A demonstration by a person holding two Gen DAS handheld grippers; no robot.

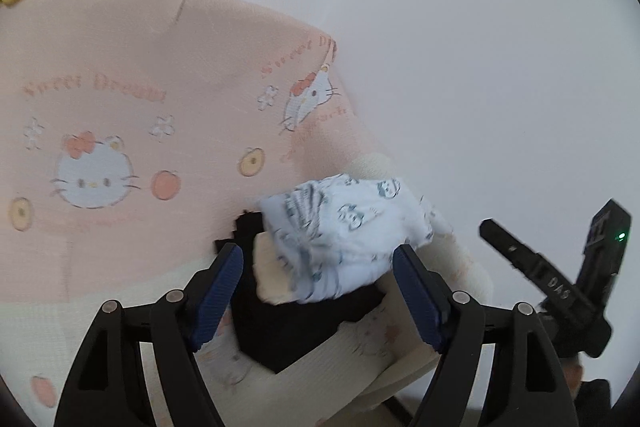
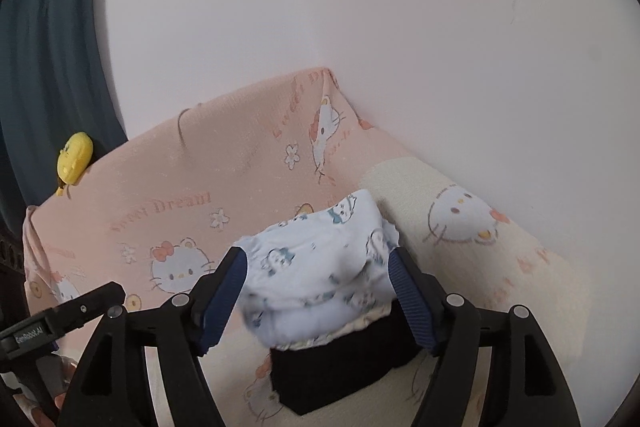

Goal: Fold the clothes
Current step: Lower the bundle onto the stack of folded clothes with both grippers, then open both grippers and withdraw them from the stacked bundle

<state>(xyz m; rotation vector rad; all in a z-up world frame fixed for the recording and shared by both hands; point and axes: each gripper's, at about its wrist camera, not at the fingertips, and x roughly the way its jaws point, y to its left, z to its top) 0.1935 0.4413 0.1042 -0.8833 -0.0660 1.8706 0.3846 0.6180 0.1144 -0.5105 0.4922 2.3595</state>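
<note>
Centrally, low in both wrist views, sits a small stack of three folded garments: a pale blue cartoon-print garment (image 1: 344, 227) on top, a thin cream layer (image 2: 360, 327) beneath it, and a black garment (image 2: 340, 371) at the bottom. The blue piece's long axis runs roughly left to right across the right wrist frame; in the left wrist view it slants from lower left to upper right. The left gripper (image 1: 318, 297) has its fingers spread wide on either side of the stack, clasping nothing, and the right gripper (image 2: 318, 297) likewise stands apart around it. The stack rests on a sofa with a pink and cream Hello Kitty cover (image 2: 160, 187). One yellow toy (image 2: 74, 157) sits upper left, cut off and blurred in the left wrist view. The stack's near edge is hidden behind the fingers.
</note>
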